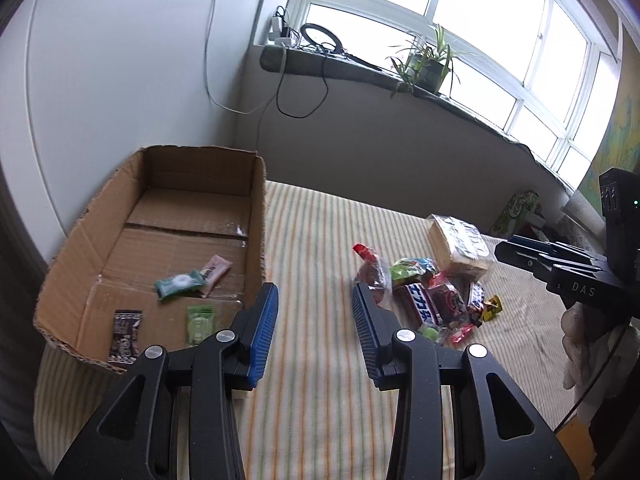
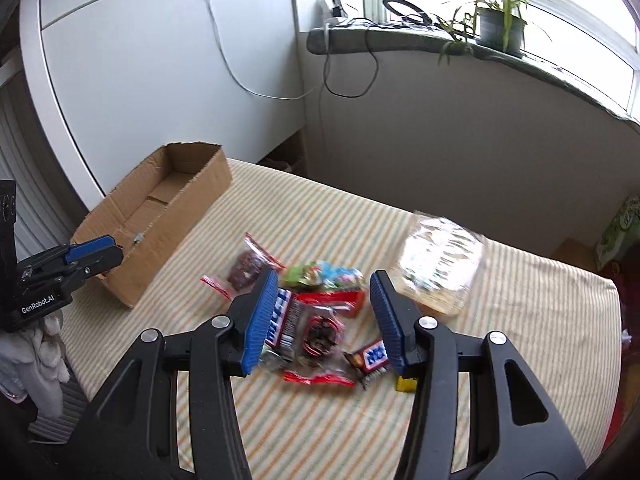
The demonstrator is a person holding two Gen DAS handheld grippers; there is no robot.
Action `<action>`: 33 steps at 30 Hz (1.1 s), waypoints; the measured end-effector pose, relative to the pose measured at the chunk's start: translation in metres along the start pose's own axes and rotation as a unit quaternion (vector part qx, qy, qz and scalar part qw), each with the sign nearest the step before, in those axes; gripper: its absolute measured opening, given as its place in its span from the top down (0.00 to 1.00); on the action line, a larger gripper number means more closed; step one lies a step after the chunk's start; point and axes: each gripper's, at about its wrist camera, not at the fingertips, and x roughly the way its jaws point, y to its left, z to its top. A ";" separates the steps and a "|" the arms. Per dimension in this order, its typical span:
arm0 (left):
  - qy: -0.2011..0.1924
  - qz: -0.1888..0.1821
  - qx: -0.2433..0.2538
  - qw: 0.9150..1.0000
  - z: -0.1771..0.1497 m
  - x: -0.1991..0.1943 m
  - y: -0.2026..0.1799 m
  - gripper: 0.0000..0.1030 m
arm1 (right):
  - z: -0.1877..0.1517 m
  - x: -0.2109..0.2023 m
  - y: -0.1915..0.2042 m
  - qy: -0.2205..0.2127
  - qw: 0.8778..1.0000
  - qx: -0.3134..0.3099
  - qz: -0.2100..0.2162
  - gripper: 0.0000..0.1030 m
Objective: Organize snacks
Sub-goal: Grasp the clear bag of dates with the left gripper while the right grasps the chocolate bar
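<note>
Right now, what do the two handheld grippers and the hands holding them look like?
Both the left gripper and the right gripper have black linkage arms, silver pivot pins and ribbed blue pads. White lettering marks their black bodies. Pale gloves cover the hands.

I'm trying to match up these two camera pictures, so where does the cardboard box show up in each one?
Left wrist view: the cardboard box fills the left middle, open, small packets inside.
Right wrist view: the cardboard box sits left of centre, farther off.
Shared landmark: the potted plant on the windowsill.
</note>
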 end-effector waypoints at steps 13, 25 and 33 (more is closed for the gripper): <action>0.026 -0.027 0.024 0.999 -0.002 0.033 -0.039 0.56 | -0.034 0.011 -0.069 0.044 0.993 0.110 0.020 0.51; 0.044 -0.032 0.023 0.998 0.002 0.062 -0.044 0.56 | -0.038 0.055 -0.056 0.101 0.985 0.136 0.025 0.51; 0.051 -0.035 0.018 0.998 0.006 0.076 -0.042 0.56 | -0.041 0.075 -0.056 0.119 0.981 0.153 0.012 0.51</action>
